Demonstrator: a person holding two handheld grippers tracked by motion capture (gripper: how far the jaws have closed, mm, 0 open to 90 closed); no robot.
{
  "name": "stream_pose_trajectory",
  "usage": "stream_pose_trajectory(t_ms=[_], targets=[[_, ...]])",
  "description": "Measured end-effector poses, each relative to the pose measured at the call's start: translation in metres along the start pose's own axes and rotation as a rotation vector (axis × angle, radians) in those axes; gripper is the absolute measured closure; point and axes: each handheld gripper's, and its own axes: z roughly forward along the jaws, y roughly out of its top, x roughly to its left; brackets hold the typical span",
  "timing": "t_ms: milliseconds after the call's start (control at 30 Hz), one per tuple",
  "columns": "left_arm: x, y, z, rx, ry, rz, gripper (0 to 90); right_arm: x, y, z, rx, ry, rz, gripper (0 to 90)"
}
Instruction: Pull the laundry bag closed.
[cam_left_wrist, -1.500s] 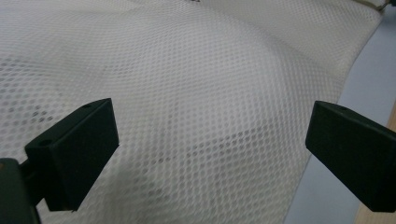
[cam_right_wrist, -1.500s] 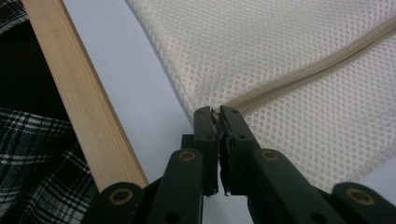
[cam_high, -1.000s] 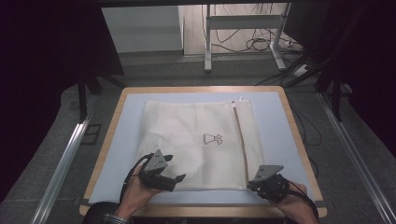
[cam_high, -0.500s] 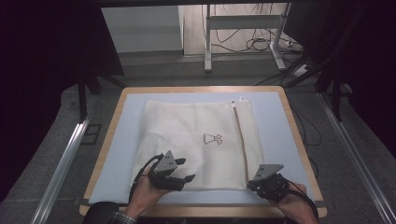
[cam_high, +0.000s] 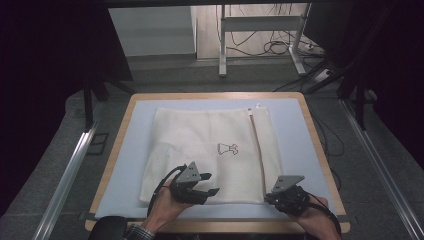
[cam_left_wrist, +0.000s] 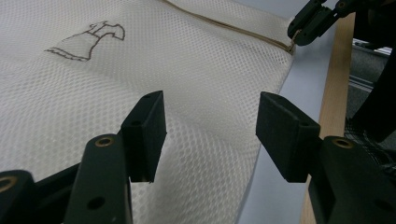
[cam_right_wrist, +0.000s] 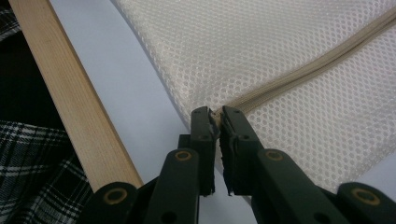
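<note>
A cream mesh laundry bag lies flat on the table, with a small dress drawing and a zipper along its right side. My left gripper hovers over the bag's near edge, open; its jaws have just been closing, and under them lies only mesh. My right gripper is shut on the zipper's near end at the bag's near right corner. The left gripper view shows the right gripper at the zipper end, farther off.
The bag rests on a pale blue mat framed by a wooden table rim. Bare mat surrounds the bag on all sides. Beyond the table are a dark floor, metal rails and a desk frame with cables.
My left gripper has slid right along the bag's near edge, toward the right gripper, and its jaws stand narrower than before. The right gripper has kept still.
</note>
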Motion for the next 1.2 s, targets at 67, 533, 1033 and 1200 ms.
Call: stream_pose_trajectory(t_ms=[67, 533, 1033, 1200], targets=[[-0.002, 0.001, 0.004, 0.002, -0.003, 0.01, 41.9, 0.0, 0.0, 0.0, 0.001, -0.001, -0.003, 82.4], [-0.013, 0.014, 0.033, 0.02, -0.032, 0.029, 46.2, -0.001, 0.0, 0.0, 0.0, 0.004, 0.0, 82.7], [-0.026, 0.025, 0.052, 0.03, -0.078, 0.085, 54.5, 0.0, -0.001, 0.001, 0.006, -0.013, -0.007, 80.1], [-0.029, 0.03, 0.058, 0.035, -0.089, 0.098, 62.5, 0.0, -0.001, 0.001, 0.007, -0.017, -0.012, 81.2]])
